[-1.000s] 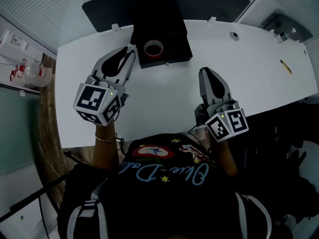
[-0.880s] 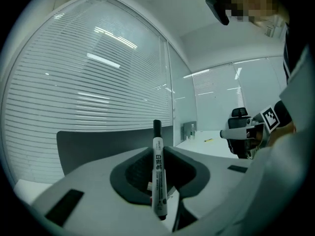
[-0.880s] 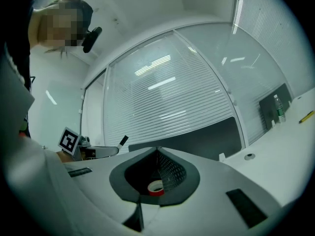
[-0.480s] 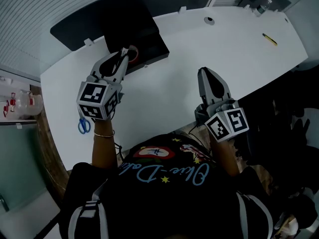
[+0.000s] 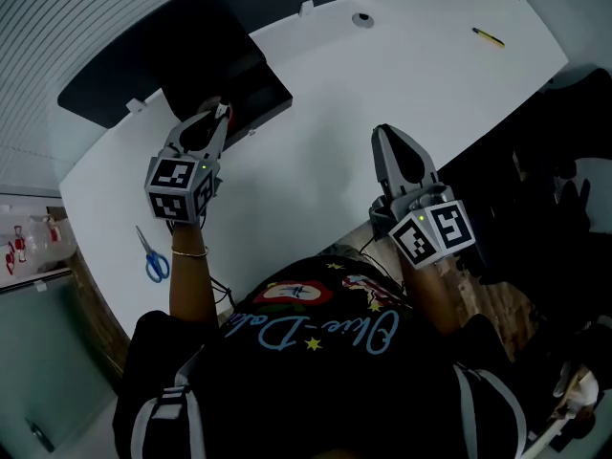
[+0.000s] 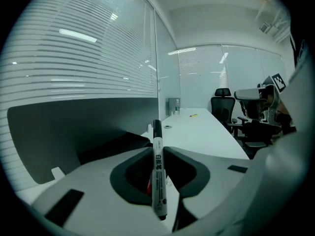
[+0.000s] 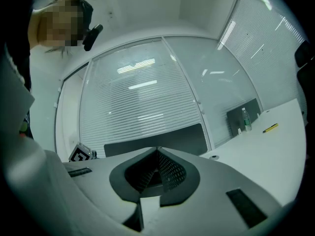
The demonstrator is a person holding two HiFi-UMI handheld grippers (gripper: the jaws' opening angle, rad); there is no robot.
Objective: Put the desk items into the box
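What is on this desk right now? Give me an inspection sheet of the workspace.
Surface: white desk, mostly bare.
Job's things: black box at the far edge; marker; blue scissors near the left end; yellow pen far right.
Clutter: nothing seen.
Grippers: left gripper shut on the marker, at the box; right gripper shut, empty.
Cables: nothing seen on the desk.
Surroundings: blinds, glass walls, office chairs, bottle.

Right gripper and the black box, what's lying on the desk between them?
Nothing. In the head view the white desk is bare between the right gripper and the black box.
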